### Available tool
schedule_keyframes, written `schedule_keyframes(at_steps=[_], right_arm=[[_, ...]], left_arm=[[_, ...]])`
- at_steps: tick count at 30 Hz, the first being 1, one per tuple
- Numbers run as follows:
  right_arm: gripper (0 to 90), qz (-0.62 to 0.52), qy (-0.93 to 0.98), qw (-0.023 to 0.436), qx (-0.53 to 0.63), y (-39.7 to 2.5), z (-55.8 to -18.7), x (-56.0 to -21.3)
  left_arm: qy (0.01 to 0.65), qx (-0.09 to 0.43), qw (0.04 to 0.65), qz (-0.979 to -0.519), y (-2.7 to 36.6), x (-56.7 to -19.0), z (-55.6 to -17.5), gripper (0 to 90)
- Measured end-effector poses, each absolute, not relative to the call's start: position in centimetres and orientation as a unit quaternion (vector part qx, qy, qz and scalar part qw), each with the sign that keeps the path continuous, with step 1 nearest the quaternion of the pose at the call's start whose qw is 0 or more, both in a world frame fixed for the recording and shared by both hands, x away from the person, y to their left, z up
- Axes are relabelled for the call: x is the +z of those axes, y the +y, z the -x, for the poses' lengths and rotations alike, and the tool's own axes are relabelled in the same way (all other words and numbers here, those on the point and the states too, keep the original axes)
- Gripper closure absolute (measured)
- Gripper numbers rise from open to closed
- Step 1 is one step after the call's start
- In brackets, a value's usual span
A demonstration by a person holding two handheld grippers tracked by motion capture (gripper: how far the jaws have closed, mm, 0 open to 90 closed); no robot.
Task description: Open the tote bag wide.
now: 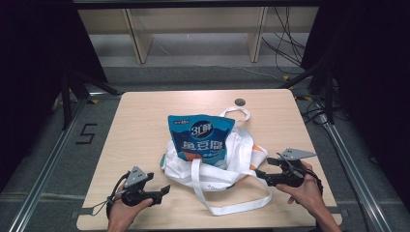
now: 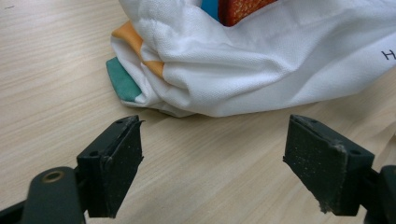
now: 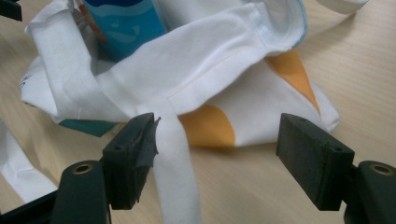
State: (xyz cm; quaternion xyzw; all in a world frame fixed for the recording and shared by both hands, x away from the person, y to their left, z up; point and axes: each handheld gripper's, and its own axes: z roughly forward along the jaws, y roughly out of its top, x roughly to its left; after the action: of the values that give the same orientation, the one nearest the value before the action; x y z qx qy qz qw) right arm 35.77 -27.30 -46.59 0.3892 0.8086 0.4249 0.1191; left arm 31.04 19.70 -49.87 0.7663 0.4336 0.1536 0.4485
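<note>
The lower part of the blue packet [image 1: 201, 137] is hidden inside the white cloth bag [image 1: 241, 150]. Its small print is too blurred to read. In the left gripper view, the bag [image 2: 261, 60] runs off the top and right edges.

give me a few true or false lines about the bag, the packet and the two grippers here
1. The blue packet sticks up out of the white tote bag. True.
2. The left gripper is shut on the bag. False: its jaws stand open, short of the cloth.
3. A white strap lies between the right gripper jaws. True.
4. The bag hangs off the table edge. False: it lies near the middle.
</note>
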Motion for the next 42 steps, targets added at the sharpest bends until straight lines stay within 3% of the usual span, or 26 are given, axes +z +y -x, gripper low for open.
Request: schedule_keyframes(at_steps=[7,13,19,21,23,30,42], right_arm=[[27.9,-0.400,0.800,0.097,0.436,-27.7,-34.2,-47.0],[26.7,-0.397,0.804,0.119,0.427,-28.8,-33.0,-47.4],[25.3,-0.412,0.806,0.098,0.413,-29.4,-31.3,-47.9],[25.3,-0.404,0.812,0.122,0.404,-29.9,-31.0,-48.2],[25.3,-0.413,0.805,0.099,0.413,-30.0,-30.5,-48.3],[25.2,-0.398,0.810,0.127,0.412,-31.2,-30.2,-48.9],[25.2,-0.398,0.816,0.111,0.403,-30.9,-30.1,-49.2]], left_arm=[[0.433,0.150,0.454,-0.764,19.5,-50.1,-30.5,18.2],[0.430,0.151,0.447,-0.770,19.2,-50.3,-30.1,18.1],[0.426,0.148,0.444,-0.774,18.9,-50.6,-30.1,18.0],[0.426,0.147,0.442,-0.776,18.9,-50.7,-30.2,17.9],[0.420,0.149,0.437,-0.781,19.0,-50.7,-30.2,17.8],[0.425,0.146,0.436,-0.780,18.9,-50.8,-30.3,17.8],[0.412,0.154,0.425,-0.791,19.2,-50.7,-30.6,17.8]])
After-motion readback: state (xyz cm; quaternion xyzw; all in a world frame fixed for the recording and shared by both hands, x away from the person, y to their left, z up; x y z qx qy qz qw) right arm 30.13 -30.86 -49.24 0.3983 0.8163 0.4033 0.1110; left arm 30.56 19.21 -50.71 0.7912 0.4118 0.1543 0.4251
